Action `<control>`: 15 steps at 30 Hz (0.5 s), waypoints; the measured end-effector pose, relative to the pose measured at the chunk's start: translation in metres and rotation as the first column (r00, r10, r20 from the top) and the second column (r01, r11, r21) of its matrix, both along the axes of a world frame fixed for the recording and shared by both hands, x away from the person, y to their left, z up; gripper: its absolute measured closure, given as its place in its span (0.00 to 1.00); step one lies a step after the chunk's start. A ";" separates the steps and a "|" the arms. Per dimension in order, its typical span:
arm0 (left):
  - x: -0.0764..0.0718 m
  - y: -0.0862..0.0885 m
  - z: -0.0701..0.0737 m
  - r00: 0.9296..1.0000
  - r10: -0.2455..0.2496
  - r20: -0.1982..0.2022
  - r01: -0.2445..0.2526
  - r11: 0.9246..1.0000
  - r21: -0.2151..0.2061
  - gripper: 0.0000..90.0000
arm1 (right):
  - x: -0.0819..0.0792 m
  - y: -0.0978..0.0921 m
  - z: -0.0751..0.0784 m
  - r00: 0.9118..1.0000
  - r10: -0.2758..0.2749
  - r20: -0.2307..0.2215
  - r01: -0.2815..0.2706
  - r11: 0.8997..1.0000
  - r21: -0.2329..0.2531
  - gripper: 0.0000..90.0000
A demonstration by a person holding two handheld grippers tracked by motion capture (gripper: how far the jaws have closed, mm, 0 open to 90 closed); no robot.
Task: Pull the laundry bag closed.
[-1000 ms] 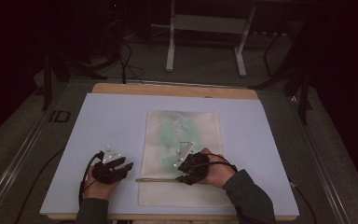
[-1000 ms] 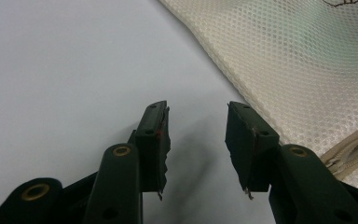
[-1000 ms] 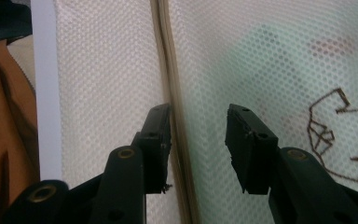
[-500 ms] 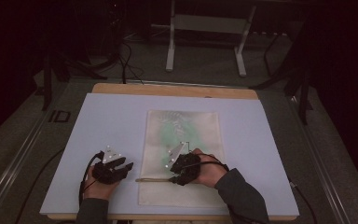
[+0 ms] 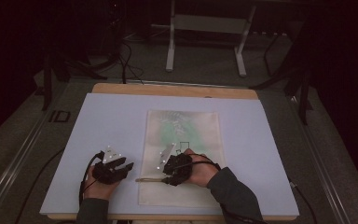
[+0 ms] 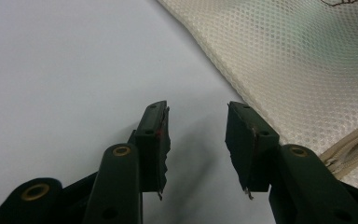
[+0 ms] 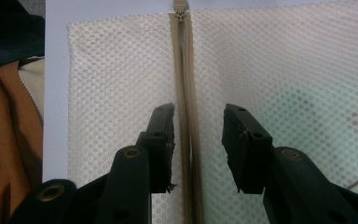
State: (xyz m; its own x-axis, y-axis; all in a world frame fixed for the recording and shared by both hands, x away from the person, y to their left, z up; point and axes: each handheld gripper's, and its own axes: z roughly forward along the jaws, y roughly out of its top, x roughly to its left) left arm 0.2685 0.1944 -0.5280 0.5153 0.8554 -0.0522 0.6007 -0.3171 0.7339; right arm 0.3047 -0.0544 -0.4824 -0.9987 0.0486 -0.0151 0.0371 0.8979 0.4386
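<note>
A cream mesh laundry bag (image 5: pixel 182 158) lies flat on the pale bench (image 5: pixel 98 126), a little right of its middle, with something greenish showing faintly through the netting in its upper half. A beige zipper (image 7: pixel 186 116) runs across the bag near the edge closest to the person, and in the right gripper view its slider (image 7: pixel 181 14) sits at the far end of the track, close to the bag's side edge; the teeth along the visible stretch look closed, though whether the whole zip is shut cannot be told. The right claw (image 7: pixel 196 144) hovers over that zipper with its jaws spread, one on each side of the track, gripping nothing. The left claw (image 6: pixel 198 140) is likewise released, its jaws apart above bare bench just beside the bag's left edge (the end of the zipper tape peeks in at the lower right of its view), so it is not yet pinning the fabric down. Judging from this, the work on the zipper seems to be at its start: both claws are in position near the bag, but neither has taken hold; grasping the slider, bracing the mesh and running the zip along all appear left to do.
</note>
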 end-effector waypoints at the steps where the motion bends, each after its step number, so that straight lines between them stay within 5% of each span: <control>1: 0.000 0.000 0.000 1.000 0.000 0.000 0.000 1.000 -0.001 0.65 | 0.000 0.001 0.000 1.000 0.002 0.000 -0.002 1.000 -0.001 0.72; 15: 0.000 0.000 0.000 1.000 0.001 0.002 -0.001 1.000 -0.002 0.65 | 0.000 0.025 -0.002 0.999 0.030 -0.011 -0.030 0.999 0.013 0.74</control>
